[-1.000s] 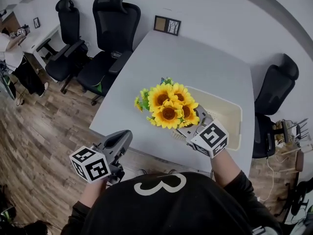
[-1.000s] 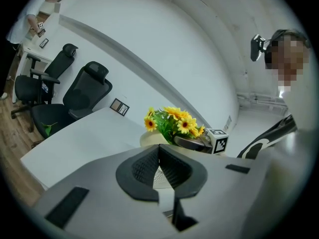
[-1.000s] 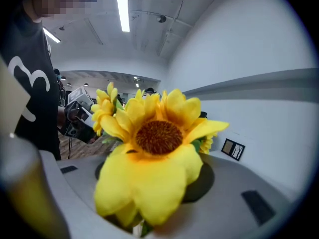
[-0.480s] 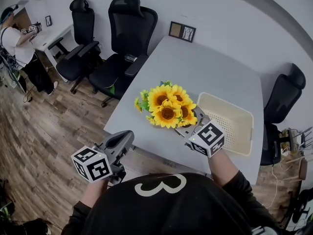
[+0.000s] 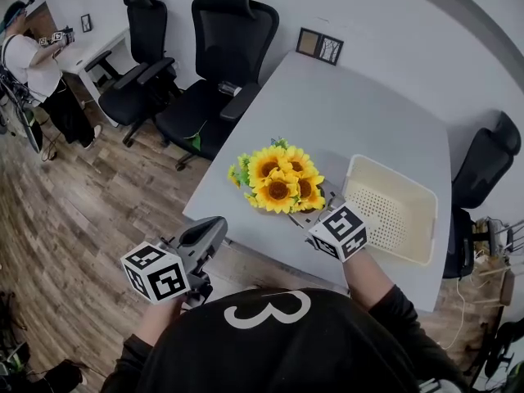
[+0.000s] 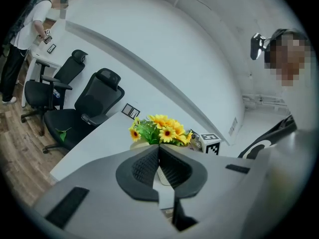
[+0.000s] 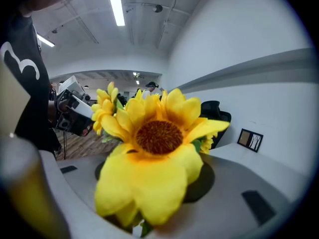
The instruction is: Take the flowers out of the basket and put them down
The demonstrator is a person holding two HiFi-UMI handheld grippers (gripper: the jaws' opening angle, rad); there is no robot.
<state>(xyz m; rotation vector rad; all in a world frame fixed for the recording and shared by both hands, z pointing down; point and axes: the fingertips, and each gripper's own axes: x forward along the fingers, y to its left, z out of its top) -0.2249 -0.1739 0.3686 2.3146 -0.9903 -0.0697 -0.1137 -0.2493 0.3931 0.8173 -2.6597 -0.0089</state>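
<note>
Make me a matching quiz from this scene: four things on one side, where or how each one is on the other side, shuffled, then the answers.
Things:
1. flowers
2. basket
3. left gripper
4. picture frame

States:
A. at the table's far end, by the wall
B. empty, on the table
C. jaws together on nothing, over the floor
D. clamped in the right gripper

Pairs: 1-D, 2-B, 3-C, 4-A
</note>
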